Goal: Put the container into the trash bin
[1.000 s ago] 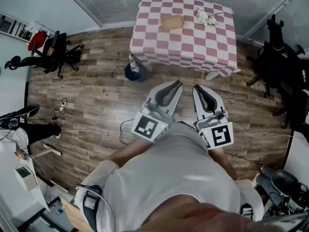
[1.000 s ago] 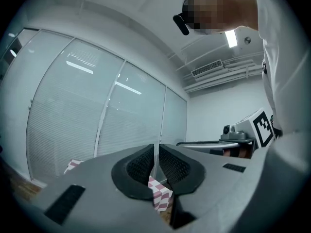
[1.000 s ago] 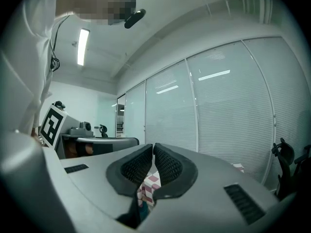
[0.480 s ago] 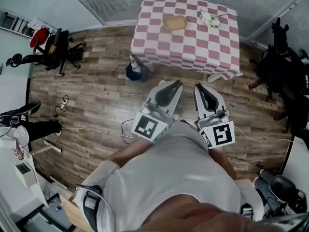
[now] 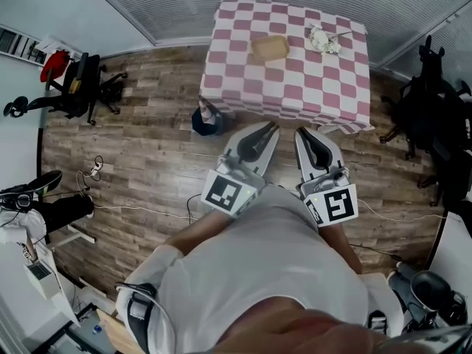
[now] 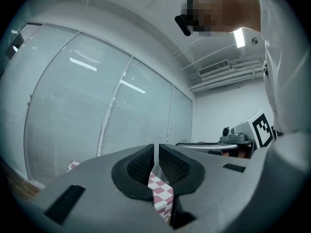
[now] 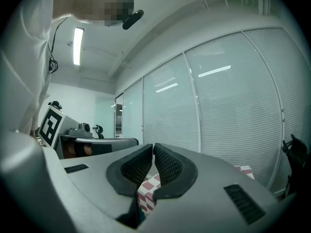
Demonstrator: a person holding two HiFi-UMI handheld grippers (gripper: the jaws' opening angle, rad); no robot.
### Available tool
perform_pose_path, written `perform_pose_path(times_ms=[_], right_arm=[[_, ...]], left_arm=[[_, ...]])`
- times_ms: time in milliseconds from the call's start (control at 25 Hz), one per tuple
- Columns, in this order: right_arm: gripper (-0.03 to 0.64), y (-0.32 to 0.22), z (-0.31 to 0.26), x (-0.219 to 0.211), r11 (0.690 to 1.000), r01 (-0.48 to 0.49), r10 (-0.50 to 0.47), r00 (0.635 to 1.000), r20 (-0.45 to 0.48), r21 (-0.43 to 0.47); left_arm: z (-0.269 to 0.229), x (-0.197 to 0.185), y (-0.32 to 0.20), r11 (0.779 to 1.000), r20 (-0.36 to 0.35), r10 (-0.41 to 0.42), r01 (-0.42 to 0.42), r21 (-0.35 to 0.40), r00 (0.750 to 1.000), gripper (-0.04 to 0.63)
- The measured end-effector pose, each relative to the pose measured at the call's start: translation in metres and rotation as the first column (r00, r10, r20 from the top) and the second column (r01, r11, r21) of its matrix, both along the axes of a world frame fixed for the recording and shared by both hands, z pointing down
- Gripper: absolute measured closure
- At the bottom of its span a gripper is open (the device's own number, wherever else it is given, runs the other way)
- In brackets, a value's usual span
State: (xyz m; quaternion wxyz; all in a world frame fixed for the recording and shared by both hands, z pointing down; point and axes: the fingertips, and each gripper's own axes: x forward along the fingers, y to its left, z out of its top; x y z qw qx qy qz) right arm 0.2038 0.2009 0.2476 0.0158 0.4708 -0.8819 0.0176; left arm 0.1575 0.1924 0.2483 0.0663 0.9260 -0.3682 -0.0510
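A tan container (image 5: 270,47) lies on the table with the pink-and-white checked cloth (image 5: 243,87), near its far side. A dark blue trash bin (image 5: 207,119) stands on the wooden floor by the table's near left corner. Both grippers are held side by side in front of the person's chest, pointing level toward the table and well short of it. The left gripper (image 5: 269,129) (image 6: 156,147) has its jaws together with only a thin slit and nothing between them. The right gripper (image 5: 303,133) (image 7: 153,147) is shut and empty.
White flowers (image 5: 322,39) lie on the table to the right of the container. A black office chair (image 5: 81,83) stands at the left, dark chairs (image 5: 431,116) at the right. Cables (image 5: 140,209) run across the floor. Blind-covered glass walls lie behind the table.
The table and the bin have slid lower in the head view, so the person and both grippers have come closer to them. Both grippers' jaws stand as before.
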Motion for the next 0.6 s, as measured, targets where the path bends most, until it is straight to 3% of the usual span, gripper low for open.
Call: perform_pose_path(times_ms=[440, 600], right_arm=[[0.577, -0.125, 0.004, -0.04, 1.0, -0.024, 0.024, 0.999, -0.022, -0.019], [0.577, -0.169, 0.002, -0.054, 0.999, -0.037, 0.037, 0.999, -0.016, -0.023]], left_arm=[[0.006, -0.035, -0.125, 0.999, -0.007, 0.049, -0.049, -0.024, 0.999, 0.538], [0.0, -0.05, -0.171, 0.998, -0.051, 0.044, -0.047, -0.044, 0.998, 0.538]])
